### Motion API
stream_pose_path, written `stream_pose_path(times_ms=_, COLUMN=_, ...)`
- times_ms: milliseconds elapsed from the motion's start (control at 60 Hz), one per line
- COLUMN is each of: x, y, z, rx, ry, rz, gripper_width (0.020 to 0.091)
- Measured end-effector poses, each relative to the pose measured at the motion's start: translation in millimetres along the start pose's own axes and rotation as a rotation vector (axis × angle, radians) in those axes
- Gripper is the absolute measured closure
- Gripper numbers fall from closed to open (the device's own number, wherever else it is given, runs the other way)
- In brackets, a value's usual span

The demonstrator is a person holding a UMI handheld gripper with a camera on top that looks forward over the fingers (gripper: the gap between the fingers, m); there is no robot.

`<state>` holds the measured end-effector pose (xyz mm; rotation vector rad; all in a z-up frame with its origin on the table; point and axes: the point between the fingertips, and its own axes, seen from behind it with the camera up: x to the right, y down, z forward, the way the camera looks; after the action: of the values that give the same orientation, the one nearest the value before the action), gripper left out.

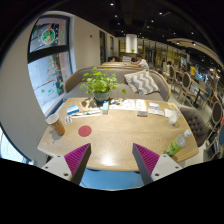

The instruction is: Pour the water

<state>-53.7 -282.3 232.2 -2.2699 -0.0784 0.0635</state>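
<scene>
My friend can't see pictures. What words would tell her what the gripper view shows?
The open tongs, empty, with pink pads, point at a wooden table. On it stand a leafy green plant, a cup near a red coaster, and small items too tiny to name. Beyond lies a big room with chairs.

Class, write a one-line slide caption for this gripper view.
Hand-held gripper, open, hovers before a long light wooden table bearing a leafy green potted plant, a round red coaster and a pale cup.
</scene>
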Motion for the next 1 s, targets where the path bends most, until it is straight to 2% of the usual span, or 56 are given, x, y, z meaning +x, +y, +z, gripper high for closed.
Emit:
stream_pose_path(times_ms=83, x=32, y=11, z=0, rx=-0.002, ry=0.000, rz=0.008, gripper_width=0.0249)
stream_pose_path(times_ms=100, x=9, y=6, z=-1, rx=-0.004, ry=0.002, rz=0.012, gripper_width=0.0249)
stream_pose_path(times_ms=150, x=60, y=22, z=0, rx=-0.006, ry=-0.003, rz=0.005, gripper_width=0.0249)
stream_pose_path(times_ms=283, x=120, y=48, z=7, rx=0.021, ry=-0.009, rz=0.012, gripper_width=0.0250)
stream_pose_path(times_ms=467, x=203, y=108, z=27, rx=-0.006, ry=0.016, rz=0.025, gripper_width=0.0251)
stream_pose_path(times_ms=567, x=245, y=125, z=41, rx=0.003, ry=0.039, rz=0.020, gripper_width=0.0250)
stream_pose_path(times_ms=833, x=301, y=94, z=98, rx=0.136, ry=0.046, rz=0.000, gripper_width=0.0249)
stream_pose_path(times_ms=1000, x=319, y=80, z=137, rx=0.169, ry=0.077, rz=0.039, gripper_width=0.0253)
